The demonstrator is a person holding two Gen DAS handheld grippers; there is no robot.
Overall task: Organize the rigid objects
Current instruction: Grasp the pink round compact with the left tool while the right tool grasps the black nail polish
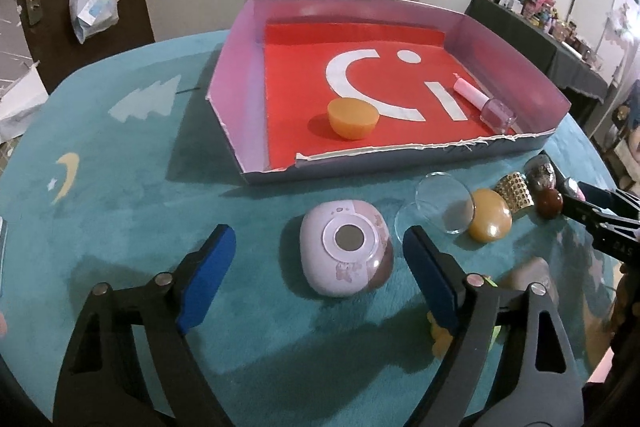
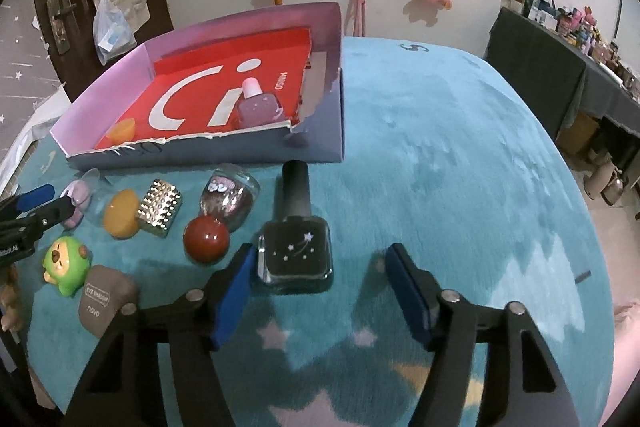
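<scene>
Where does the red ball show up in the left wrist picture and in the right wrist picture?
Left wrist: the red ball sits at the far right edge, on the teal cloth, just past the gold studded block.
Right wrist: the red ball lies left of centre, beside the black nail polish bottle.
Shared landmark: the gold studded block, next to the ball in both.
</scene>
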